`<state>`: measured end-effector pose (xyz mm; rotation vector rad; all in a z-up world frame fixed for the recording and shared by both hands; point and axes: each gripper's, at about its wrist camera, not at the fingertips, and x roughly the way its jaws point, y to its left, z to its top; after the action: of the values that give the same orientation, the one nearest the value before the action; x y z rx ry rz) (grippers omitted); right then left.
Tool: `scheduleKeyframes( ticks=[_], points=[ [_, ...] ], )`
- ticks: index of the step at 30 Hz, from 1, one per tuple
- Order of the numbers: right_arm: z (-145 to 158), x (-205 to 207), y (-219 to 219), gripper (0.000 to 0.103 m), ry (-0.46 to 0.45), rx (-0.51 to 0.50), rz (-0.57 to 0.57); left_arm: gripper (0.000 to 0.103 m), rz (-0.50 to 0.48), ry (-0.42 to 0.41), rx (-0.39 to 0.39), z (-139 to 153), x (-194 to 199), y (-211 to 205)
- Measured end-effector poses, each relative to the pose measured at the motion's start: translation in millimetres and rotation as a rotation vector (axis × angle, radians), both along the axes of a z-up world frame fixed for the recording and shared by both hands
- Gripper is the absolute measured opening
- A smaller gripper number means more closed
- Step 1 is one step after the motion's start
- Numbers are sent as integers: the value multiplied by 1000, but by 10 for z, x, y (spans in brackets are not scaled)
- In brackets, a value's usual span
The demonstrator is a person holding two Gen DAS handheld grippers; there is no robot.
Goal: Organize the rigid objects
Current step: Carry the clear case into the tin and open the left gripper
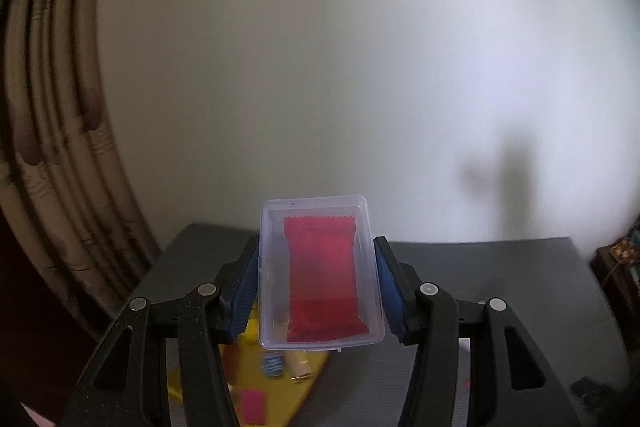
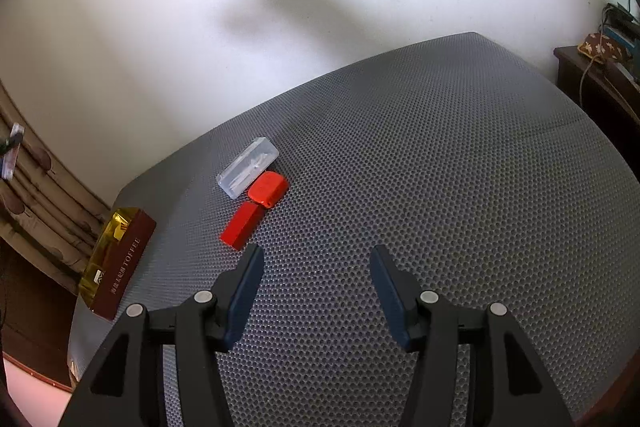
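My left gripper (image 1: 318, 279) is shut on a clear plastic box (image 1: 320, 273) with a red packet inside, held up above the grey mat (image 1: 500, 287). Below it lies a yellow box (image 1: 272, 379) with small items in it. My right gripper (image 2: 316, 267) is open and empty over the grey mat (image 2: 440, 187). Ahead of its left finger lie a red block (image 2: 242, 225), a rounded red case (image 2: 268, 189) and a clear plastic case (image 2: 248, 172), close together. A gold and maroon toffee box (image 2: 118, 261) sits at the mat's left edge.
A white wall stands behind the mat. Curtains (image 1: 52, 147) hang at the left. A dark wooden side table (image 2: 600, 75) with clutter stands at the far right.
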<state>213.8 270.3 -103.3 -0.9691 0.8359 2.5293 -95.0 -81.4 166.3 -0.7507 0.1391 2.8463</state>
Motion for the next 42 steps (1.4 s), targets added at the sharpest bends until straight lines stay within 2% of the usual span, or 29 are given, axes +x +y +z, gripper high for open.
scheduleKeyframes(
  ticks=[3,9,12,15,19,25,27,32,37,42],
  points=[
    [-7,-3,13,56,-6,-3,2,50,37,-37,-3,-213,-49,-158],
    [-31,-2,25,56,-14,-8,2,50,140,-143,-13,-905,-149,-549],
    [-33,-1,25,56,-17,-10,4,50,202,-197,-52,-1295,-304,-760],
    [-53,-2,29,56,-21,-13,7,50,252,-260,-57,-1569,-337,-886],
    [-73,-9,55,56,-27,-18,1,50,294,-316,-84,-1821,-440,-983],
    [-126,-34,58,56,-43,-26,6,50,419,-402,-138,-2222,-505,-1141],
    [-126,-37,58,56,-43,-22,6,50,428,-436,-127,-2359,-540,-1208],
    [-123,-21,86,56,-41,-22,2,50,422,-426,-130,-2375,-529,-1165],
    [-119,-22,79,56,-42,-22,6,50,404,-416,-99,-2348,-591,-1139],
    [-120,-34,63,56,-42,-20,5,50,408,-419,-119,-2367,-661,-1158]
  ],
)
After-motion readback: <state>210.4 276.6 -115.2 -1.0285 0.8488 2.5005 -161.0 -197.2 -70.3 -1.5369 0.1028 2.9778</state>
